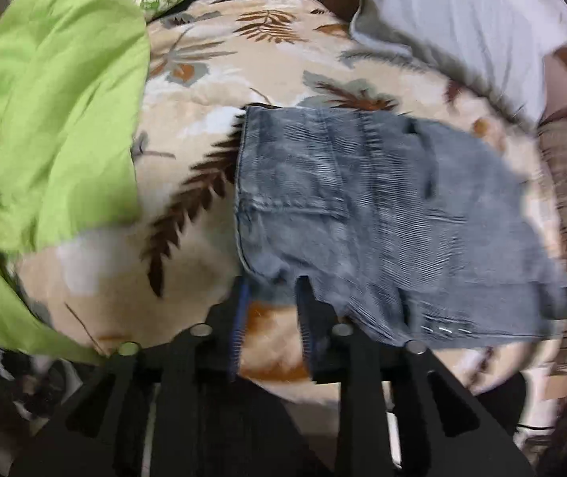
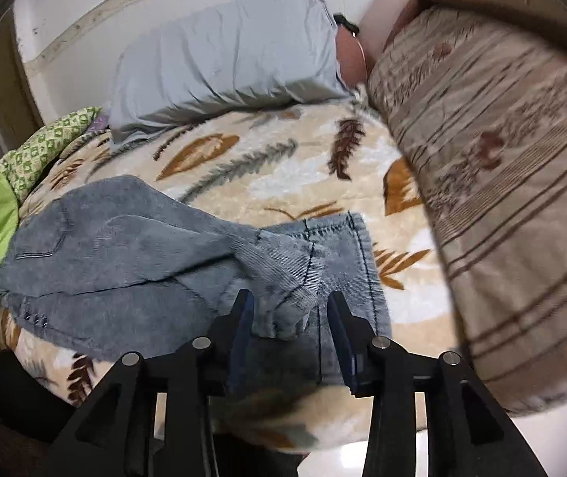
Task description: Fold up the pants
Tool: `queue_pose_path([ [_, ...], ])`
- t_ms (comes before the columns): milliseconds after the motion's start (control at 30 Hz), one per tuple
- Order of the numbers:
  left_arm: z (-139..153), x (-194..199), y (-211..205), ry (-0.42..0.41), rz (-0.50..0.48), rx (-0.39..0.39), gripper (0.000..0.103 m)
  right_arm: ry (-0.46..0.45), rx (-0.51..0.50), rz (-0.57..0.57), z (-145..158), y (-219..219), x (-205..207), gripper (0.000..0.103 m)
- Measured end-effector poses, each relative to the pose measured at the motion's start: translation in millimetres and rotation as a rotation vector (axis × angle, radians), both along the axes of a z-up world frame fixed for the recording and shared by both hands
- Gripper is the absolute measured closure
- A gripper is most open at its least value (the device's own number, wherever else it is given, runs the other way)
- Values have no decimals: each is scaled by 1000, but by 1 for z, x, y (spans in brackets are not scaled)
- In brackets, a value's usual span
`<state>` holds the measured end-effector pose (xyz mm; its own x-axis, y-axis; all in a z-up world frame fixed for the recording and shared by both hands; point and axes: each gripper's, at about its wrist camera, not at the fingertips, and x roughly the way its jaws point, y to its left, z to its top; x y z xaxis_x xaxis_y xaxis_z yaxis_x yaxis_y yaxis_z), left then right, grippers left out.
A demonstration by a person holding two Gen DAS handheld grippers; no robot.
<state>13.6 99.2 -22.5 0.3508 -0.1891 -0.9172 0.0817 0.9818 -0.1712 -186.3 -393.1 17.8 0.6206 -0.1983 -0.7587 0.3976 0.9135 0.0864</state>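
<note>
Fingers (image 2: 243, 318) parted, blurred pants (image 2: 144, 254) between

The bed is covered with a cream blanket (image 2: 283, 183) that has brown, orange and grey leaf prints. The grey-blue pants (image 2: 132, 254) lie on it, partly folded, with one layer thrown over another. Near the wall a grey pillow (image 2: 228, 67) rests on the blanket. A bright green cloth (image 1: 53, 119) lies along one side, and a green-and-white patterned pillow (image 2: 45, 147) is just beside it. On the other side lies a beige striped quilt (image 2: 502, 183), touching the pillow's end.
</note>
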Motion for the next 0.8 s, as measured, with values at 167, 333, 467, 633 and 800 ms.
queue_pose_path([
  [167, 14, -6, -3, -4, 13, -201, 35, -107, 144, 65, 16, 23, 13, 30],
  [333, -14, 18, -20, 123, 38, -298, 35, -101, 456, 107, -26, 34, 67, 30],
  [467, -35, 29, -26, 196, 80, -354, 35, -90, 618, 37, -60, 26, 95, 30],
  [633, -48, 38, -31, 211, 118, -356, 32, -95, 748, -82, -89, 12, 106, 30],
  [800, -52, 50, -29, 206, 148, -401, 36, -155, 836, -129, -103, 6, 116, 42],
])
